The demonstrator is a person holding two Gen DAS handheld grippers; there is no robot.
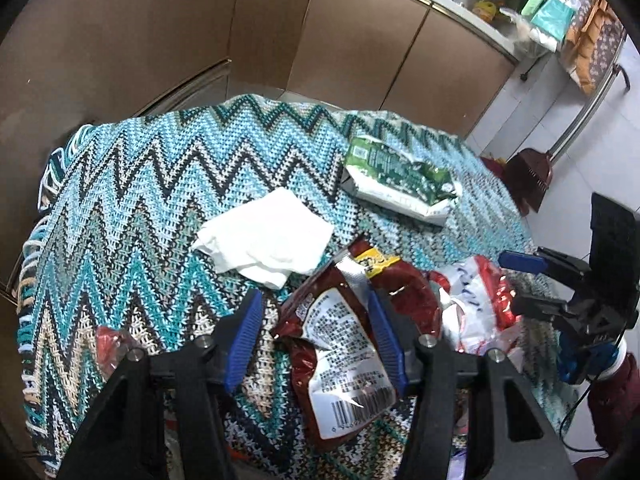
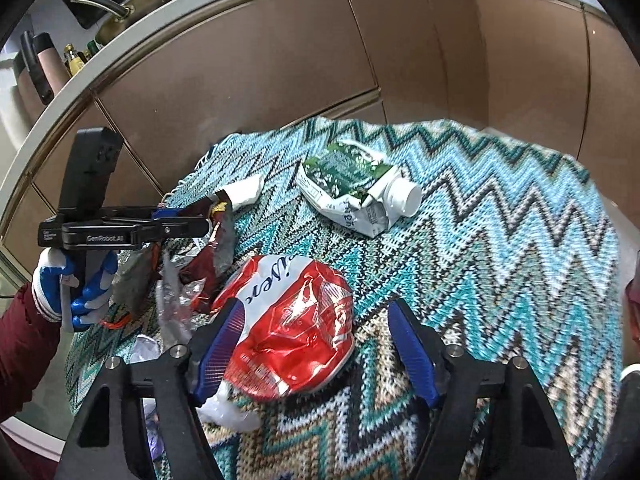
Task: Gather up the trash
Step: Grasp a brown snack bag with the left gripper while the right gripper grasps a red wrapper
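— Right, left gripper (image 1: 314, 300) first?

— Jaws partly apart, angled down over the zigzag cloth (image 1: 140, 200). A dark red wrapper (image 1: 340, 344) lies between them, barcode side up. One pad sits against its edge; the other stands clear, with bare cloth showing in the gap. Not clamped.

— Right gripper (image 2: 315, 306)?

— Much the same. Jaws partly apart around a crumpled red-and-white wrapper (image 2: 296, 320). One pad overlaps the wrapper's edge; the far pad is off it, cloth between. No grip.

— How do the two wrappers sit?

— Just beside each other at the near edge of the cloth, some clear crinkled plastic (image 2: 176, 304) between them.

— Other trash?

— White tissue (image 1: 268, 236), folded loosely, mid-cloth, just beyond the dark red wrapper. Crushed green carton (image 1: 400, 176) farther back, lying on its side, its white cap (image 2: 404, 198) pointing away from the tissue.

— The person?

— A hand in a blue-and-white glove (image 2: 80, 292) grips the left gripper's handle; dark red sleeve (image 2: 24, 344) behind it.

— Backdrop?

— Brown cabinet doors (image 1: 360, 60) beyond the cloth.
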